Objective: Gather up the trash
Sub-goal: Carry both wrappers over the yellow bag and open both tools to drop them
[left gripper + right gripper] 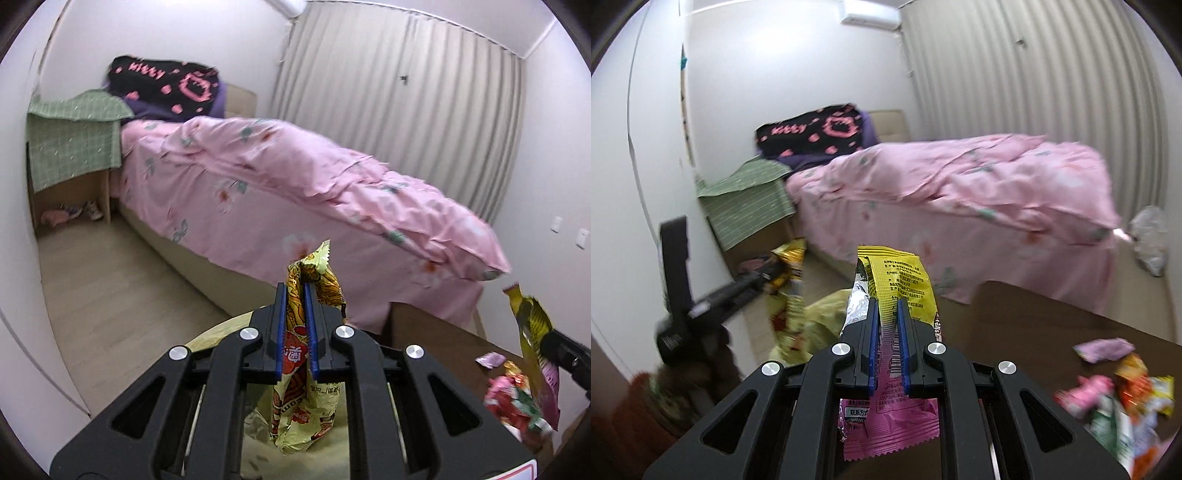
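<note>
My left gripper is shut on a yellow and orange snack wrapper, held above a bin lined with a pale yellow bag. It also shows at the left of the right wrist view. My right gripper is shut on a yellow and pink wrapper over the dark brown table. That wrapper shows at the right edge of the left wrist view. Several loose wrappers lie in a pile on the table at the right.
A bed with a pink floral cover stands beyond the table. A nightstand under a green cloth is by the left wall, with shoes under it. Grey curtains hang behind the bed. A white plastic bag lies past the bed's foot.
</note>
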Motion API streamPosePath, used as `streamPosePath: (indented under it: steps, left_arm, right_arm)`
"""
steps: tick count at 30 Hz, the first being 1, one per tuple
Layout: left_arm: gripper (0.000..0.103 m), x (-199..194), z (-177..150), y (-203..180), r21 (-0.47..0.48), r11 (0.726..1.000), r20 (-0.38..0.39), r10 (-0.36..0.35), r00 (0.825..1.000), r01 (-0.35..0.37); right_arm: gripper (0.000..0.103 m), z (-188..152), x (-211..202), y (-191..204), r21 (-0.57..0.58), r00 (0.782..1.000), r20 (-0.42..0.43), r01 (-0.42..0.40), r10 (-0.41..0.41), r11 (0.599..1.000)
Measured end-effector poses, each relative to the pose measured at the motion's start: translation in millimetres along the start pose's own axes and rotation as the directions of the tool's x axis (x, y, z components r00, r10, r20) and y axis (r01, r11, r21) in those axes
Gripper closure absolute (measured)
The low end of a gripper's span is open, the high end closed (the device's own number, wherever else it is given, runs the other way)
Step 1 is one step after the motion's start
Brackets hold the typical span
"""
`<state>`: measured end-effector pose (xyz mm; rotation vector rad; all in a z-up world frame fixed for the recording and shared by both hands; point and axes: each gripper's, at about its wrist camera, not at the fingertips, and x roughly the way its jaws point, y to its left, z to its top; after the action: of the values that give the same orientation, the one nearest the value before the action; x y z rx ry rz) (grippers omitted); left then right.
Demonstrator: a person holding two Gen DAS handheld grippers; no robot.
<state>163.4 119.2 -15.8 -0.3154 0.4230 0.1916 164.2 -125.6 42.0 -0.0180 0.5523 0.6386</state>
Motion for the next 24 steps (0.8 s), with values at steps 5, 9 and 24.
streamPosePath:
  steps: [5, 9, 24]
  left_arm:
    - [0.094, 43, -33, 17, -0.024, 0.998, -0.109, 0.048, 0.993, -0.051]
    - [0.094, 52, -53, 31, -0.056, 0.997, -0.219, 0.034, 0.975, -0.048]
    - [0.060, 26, -30, 56, -0.240, 0.971, -0.224, -0.074, 0.972, 0.019]
  right_arm:
    - [0.093, 5, 54, 8, -0.001, 0.997, -0.068, -0.040, 0.040, 0.999]
    - [0.093, 1, 92, 10, 0.016, 0.988, -0.135, -0.075, 0.076, 0.997]
    - [0.067, -18, 138, 7, 0.089, 0.966, -0.210, -0.131, 0.147, 0.987]
